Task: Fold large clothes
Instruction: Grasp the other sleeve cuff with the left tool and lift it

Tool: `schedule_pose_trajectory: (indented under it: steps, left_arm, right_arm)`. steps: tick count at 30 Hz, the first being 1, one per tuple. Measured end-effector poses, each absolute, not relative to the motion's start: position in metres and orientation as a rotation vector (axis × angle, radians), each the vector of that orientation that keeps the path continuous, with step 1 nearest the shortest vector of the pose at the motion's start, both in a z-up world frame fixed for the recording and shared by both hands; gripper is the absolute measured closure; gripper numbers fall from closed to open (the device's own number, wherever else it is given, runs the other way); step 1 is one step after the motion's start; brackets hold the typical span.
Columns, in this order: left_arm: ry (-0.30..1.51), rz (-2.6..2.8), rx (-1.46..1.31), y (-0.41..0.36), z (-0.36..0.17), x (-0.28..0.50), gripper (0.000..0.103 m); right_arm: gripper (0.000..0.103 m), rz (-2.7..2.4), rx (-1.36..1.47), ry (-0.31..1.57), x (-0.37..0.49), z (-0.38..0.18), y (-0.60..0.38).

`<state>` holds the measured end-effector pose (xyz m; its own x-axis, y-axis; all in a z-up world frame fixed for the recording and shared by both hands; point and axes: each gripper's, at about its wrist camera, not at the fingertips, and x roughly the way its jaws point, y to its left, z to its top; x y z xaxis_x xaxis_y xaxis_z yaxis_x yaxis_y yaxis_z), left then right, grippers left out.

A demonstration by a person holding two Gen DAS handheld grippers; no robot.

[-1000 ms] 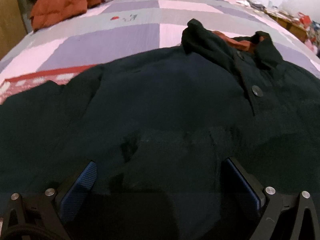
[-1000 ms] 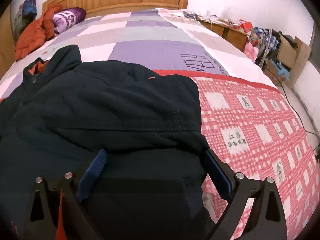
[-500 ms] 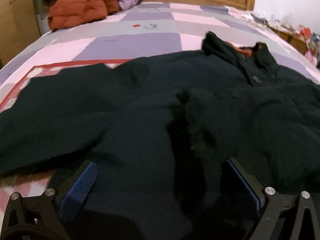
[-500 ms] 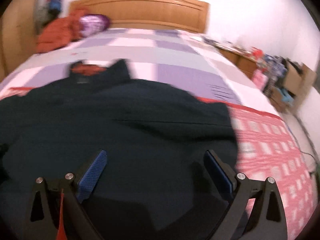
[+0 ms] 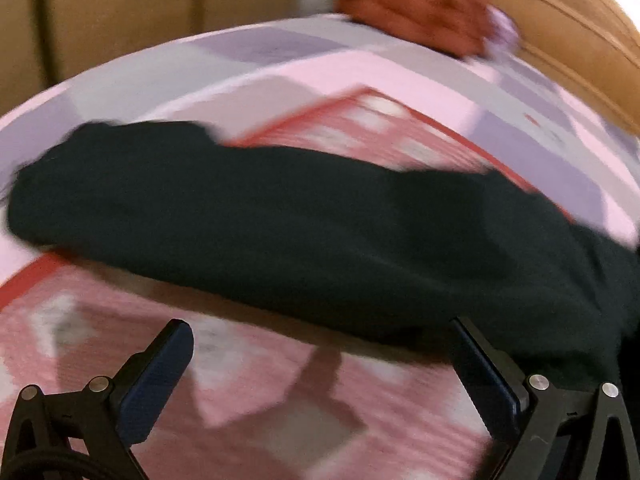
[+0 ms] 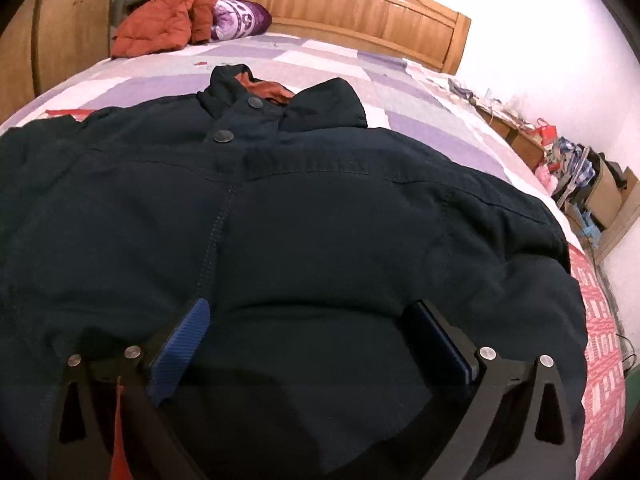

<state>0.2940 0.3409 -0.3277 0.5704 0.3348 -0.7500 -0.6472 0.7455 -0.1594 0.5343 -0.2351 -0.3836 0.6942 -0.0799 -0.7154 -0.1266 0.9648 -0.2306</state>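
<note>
A large dark navy jacket (image 6: 320, 216) with snap buttons and a rust-orange lining at the collar lies front-up on the bed. My right gripper (image 6: 308, 320) hovers open over its lower chest, blue pads spread wide, nothing between them. In the blurred left wrist view, one sleeve of the jacket (image 5: 280, 232) stretches out across the pink and red quilt (image 5: 280, 380). My left gripper (image 5: 320, 344) is open just short of the sleeve's near edge, holding nothing.
The bed has a wooden headboard (image 6: 360, 12). An orange garment (image 6: 160, 28) and a purple pillow (image 6: 240, 18) sit at the head. A wooden wardrobe (image 6: 24, 48) stands to the left. Cluttered low furniture and boxes (image 6: 580, 168) line the right side.
My left gripper has swung left, off the jacket's body, and now faces the outstretched sleeve. My right gripper has turned from the jacket's right edge toward its middle front.
</note>
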Motion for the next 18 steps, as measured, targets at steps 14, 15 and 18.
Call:
schedule_pose_trajectory:
  steps: [14, 15, 18]
  left_arm:
    - [0.716, 0.741, -0.863, 0.474, -0.375, 0.244, 0.0]
    - [0.713, 0.741, -0.865, 0.476, -0.375, 0.248, 0.0]
    - [0.713, 0.764, -0.893, 0.488, -0.38, 0.267, 0.0]
  right_arm:
    - [0.0, 0.004, -0.297, 0.807, 0.538, -0.388, -0.23]
    - [0.0, 0.002, -0.297, 0.807, 0.539, -0.388, -0.229]
    - [0.0, 0.0, -0.298, 0.807, 0.54, -0.389, -0.229]
